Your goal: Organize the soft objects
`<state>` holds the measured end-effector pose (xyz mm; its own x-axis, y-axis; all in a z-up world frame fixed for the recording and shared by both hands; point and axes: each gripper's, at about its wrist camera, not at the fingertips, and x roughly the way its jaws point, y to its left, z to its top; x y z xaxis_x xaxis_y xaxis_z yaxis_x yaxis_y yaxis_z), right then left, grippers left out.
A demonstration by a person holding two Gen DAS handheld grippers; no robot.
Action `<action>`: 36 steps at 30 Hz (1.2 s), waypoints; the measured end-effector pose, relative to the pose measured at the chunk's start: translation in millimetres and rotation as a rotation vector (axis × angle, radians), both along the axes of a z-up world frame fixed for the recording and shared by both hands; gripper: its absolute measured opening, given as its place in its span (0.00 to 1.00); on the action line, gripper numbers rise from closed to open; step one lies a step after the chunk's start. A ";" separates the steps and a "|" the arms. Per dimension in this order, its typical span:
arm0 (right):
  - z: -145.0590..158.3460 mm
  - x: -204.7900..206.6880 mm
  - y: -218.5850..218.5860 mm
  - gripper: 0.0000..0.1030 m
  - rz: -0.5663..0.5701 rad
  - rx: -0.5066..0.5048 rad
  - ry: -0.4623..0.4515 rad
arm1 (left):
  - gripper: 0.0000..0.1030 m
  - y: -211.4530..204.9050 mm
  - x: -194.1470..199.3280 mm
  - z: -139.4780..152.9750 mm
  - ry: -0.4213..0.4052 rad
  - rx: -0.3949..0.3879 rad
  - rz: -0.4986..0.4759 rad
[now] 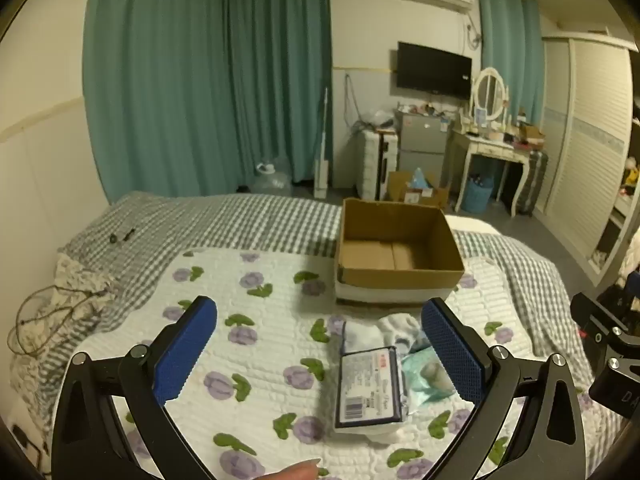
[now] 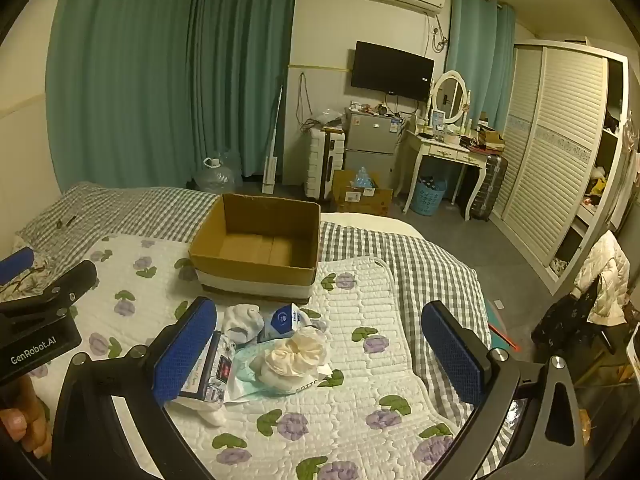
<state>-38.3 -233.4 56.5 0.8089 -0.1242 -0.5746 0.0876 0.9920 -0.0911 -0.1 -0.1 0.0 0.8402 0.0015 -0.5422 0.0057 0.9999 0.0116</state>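
A small heap of soft things lies on the flowered quilt (image 1: 260, 344): a flat packet with a dark blue label (image 1: 370, 388), white socks (image 1: 386, 330), a teal wrapper (image 1: 426, 376) and a cream scrunchie (image 2: 298, 354). Behind the heap stands an open, empty cardboard box (image 1: 396, 248) (image 2: 260, 240). My left gripper (image 1: 320, 354) is open, hovering above the quilt, with the heap near its right finger. My right gripper (image 2: 320, 354) is open too, above the heap, which lies by its left finger. Neither holds anything.
The bed carries a grey checked sheet (image 2: 420, 264); a tangled cord (image 1: 44, 320) lies at its left edge. Past the bed are teal curtains (image 1: 208, 80), a small fridge (image 2: 370, 144), a dressing table (image 2: 444, 148) and a wardrobe (image 2: 560, 152). A fingertip (image 1: 298, 472) shows at the bottom.
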 end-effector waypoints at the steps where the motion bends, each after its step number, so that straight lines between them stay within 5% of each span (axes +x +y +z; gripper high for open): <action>1: -0.1 -0.1 0.2 1.00 0.000 -0.002 -0.001 | 1.00 0.0 0.0 0.0 0.002 0.001 0.000; 36: -3.0 0.4 1.3 1.00 0.004 -0.013 0.007 | 1.00 -2.8 -3.4 -6.3 0.013 0.010 0.001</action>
<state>-37.9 -232.1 53.5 0.8054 -0.1283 -0.5787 0.0829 0.9911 -0.1045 -3.5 -2.9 -6.2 0.8331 0.0075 -0.5531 0.0053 0.9998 0.0215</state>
